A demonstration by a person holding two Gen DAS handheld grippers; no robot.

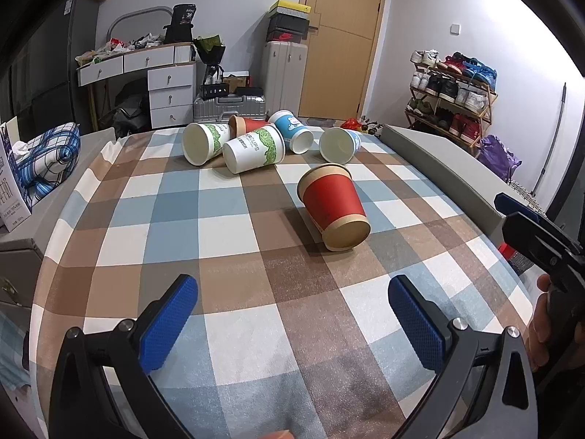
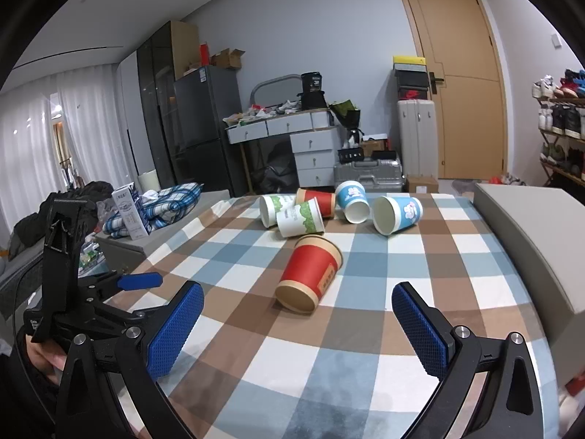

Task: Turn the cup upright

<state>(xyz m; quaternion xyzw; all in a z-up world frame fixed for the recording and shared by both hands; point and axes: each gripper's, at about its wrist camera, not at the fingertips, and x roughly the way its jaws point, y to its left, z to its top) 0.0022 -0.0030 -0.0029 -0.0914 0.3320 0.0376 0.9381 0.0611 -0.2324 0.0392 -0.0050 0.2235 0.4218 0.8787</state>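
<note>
A red paper cup (image 1: 334,206) lies on its side on the checked tablecloth (image 1: 237,256), base toward me; it also shows in the right wrist view (image 2: 310,272). My left gripper (image 1: 292,296) is open and empty, hovering short of the cup. My right gripper (image 2: 298,303) is open and empty, its blue pads (image 2: 420,329) on either side of the view, just short of the cup's base. Each gripper shows at the edge of the other's view.
Several more paper cups lie in a cluster at the far end: green-printed white ones (image 1: 254,148), a red one (image 1: 248,124), and blue ones (image 1: 340,144). A grey box (image 2: 530,241) runs along the right edge. A milk carton (image 2: 129,212) and plaid cloth (image 2: 172,201) sit left.
</note>
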